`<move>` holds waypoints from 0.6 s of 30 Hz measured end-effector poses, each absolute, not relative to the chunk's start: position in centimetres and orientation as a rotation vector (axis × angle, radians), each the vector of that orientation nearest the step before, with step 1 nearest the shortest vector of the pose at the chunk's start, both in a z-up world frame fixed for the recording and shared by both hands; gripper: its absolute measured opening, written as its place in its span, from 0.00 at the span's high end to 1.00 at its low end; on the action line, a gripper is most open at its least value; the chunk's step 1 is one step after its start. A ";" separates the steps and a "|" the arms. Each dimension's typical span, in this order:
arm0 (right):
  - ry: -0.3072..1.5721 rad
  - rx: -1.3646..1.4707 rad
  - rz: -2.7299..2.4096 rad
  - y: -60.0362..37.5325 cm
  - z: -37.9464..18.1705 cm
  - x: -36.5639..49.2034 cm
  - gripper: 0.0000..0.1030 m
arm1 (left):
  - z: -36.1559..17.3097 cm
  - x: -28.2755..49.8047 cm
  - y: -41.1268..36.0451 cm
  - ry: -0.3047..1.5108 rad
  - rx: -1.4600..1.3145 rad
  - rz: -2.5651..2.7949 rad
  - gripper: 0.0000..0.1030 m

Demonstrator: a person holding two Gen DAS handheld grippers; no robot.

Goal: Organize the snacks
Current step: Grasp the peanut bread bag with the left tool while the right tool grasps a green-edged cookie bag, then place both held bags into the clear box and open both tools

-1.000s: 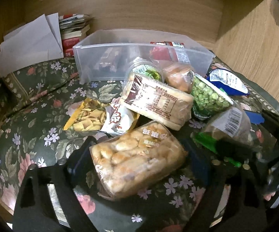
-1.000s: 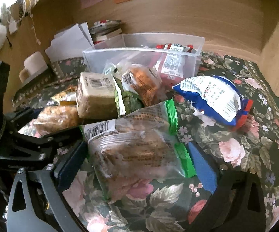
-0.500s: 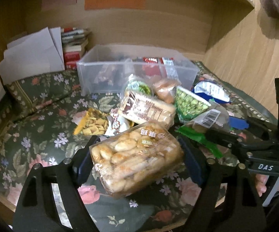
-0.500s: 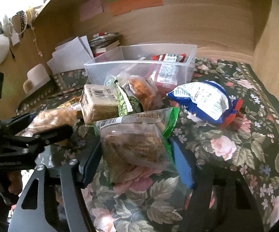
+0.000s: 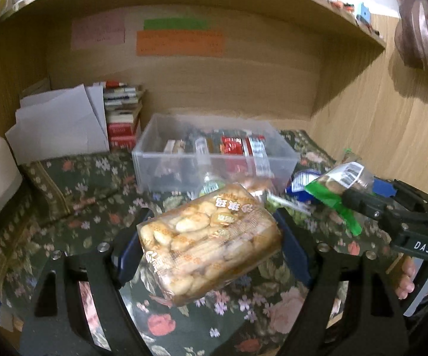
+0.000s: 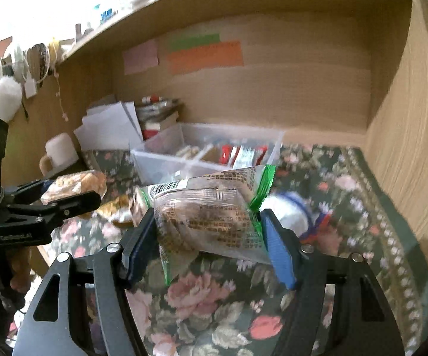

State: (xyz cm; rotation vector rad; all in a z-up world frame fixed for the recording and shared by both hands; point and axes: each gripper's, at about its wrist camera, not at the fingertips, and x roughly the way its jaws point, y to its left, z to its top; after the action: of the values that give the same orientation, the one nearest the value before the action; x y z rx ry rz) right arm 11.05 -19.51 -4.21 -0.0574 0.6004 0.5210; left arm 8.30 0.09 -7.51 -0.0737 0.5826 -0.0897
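Left gripper [image 5: 211,246] grasps the cracker pack [image 5: 209,241]; right gripper [image 6: 208,237] grasps the green-sealed bag [image 6: 211,216]. Bin [image 5: 214,160] ahead of both.

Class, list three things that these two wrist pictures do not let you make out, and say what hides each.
1. Writing on the orange note: too small, left view.
2. Blue packet: motion-blurred and partly behind the right gripper holding the green-edged bag, right view.
3. Front contents of the clear box: hidden by the biscuit pack, left view.
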 end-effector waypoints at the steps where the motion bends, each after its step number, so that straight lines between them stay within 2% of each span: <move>1: 0.593 -0.058 0.520 -19.4 -4.0 11.2 0.36 | -7.1 8.5 0.3 0.575 -0.074 -0.087 0.21; 18: 0.455 -0.076 0.493 -17.0 0.8 16.4 0.36 | -1.6 14.8 2.2 0.483 -0.055 -0.095 0.21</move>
State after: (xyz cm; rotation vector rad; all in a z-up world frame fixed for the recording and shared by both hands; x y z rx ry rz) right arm 16.44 -17.03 0.78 -0.0762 0.4549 0.4935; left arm 14.78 2.23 -1.59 -0.0547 0.4831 -0.0950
